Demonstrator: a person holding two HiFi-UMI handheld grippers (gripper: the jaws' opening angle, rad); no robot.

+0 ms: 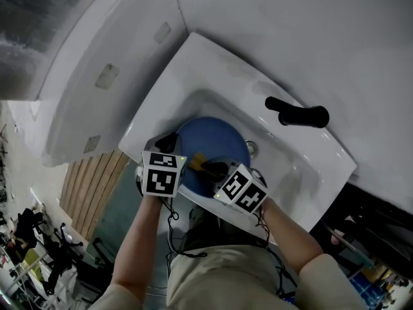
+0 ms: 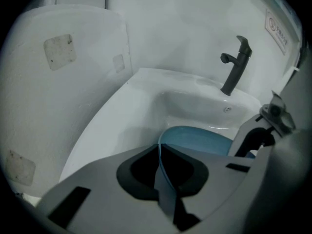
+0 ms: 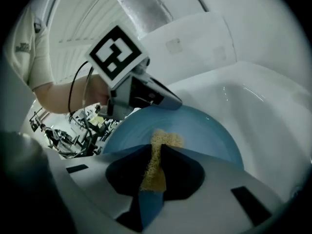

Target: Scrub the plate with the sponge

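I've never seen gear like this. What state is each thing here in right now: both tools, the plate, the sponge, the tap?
Plate: held by its rim over the sink.
Sponge: pinched, its tip against the plate's face.
Left hand-held gripper: shut on the plate's rim.
Right hand-held gripper: shut on the sponge.
Tap: no water seen running.

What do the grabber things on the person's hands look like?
The left gripper and right gripper are made of grey plastic. Each carries a white cube with black square markers. Thin black cables trail from them, and the person wears pale short sleeves.
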